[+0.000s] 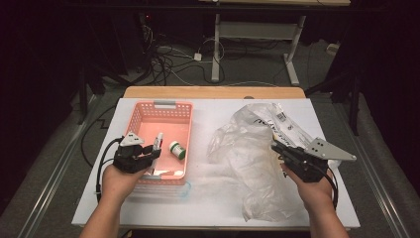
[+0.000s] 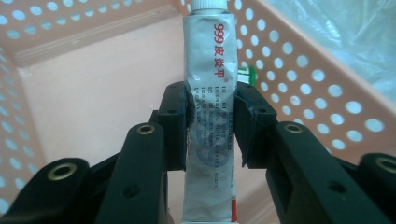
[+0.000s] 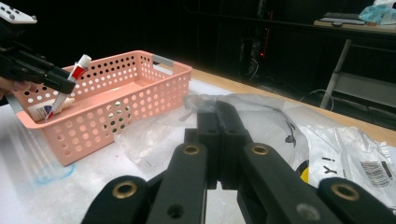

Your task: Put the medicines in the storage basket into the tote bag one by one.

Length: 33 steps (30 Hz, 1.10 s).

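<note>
The left gripper's [image 2: 212,128] fingers [image 2: 175,116] clamped a tube [image 2: 210,93] over the basket [image 1: 148,111] near the bench's [image 1: 208,208] left edge; the right gripper's [image 3: 217,135] fingers were clenched empty beside the bag [image 1: 247,148].

Tube [image 2: 208,116] bottom end cut off; small print unreadable.

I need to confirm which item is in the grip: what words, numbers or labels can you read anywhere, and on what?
"999皮炎平" in red on the tube held by the left gripper.
Small print lower on the tube: too small to read.
Black lettering and a barcode label on the plastic bag: not readable.
Label on the small bottle in the basket: too small.
</note>
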### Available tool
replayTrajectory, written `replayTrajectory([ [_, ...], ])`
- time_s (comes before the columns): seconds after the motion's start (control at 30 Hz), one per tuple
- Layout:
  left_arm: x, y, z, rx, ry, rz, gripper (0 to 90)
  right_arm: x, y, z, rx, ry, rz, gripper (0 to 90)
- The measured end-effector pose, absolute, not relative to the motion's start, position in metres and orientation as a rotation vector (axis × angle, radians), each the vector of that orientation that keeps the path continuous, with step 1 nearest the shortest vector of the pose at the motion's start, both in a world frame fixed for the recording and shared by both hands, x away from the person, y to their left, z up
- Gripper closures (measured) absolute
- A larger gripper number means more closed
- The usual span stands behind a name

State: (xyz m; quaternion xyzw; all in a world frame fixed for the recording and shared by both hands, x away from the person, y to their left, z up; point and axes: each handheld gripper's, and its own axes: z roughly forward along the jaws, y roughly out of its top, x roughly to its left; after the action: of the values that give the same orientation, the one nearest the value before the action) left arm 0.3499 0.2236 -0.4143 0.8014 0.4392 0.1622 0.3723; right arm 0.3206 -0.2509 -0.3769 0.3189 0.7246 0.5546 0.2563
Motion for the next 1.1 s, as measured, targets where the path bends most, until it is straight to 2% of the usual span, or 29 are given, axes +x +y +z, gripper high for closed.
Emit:
replayTrajectory([
  [0.53,0.341,0.218,-0.400,2.002,1.090,0.443,66.0,0.320,-0.253,-0.374,0.888,1.942,1.513,90.0],
  [1.1,0.325,0.184,-0.369,1.962,0.908,0.440,66.1,0.318,-0.252,-0.371,0.859,1.937,1.522,90.0],
])
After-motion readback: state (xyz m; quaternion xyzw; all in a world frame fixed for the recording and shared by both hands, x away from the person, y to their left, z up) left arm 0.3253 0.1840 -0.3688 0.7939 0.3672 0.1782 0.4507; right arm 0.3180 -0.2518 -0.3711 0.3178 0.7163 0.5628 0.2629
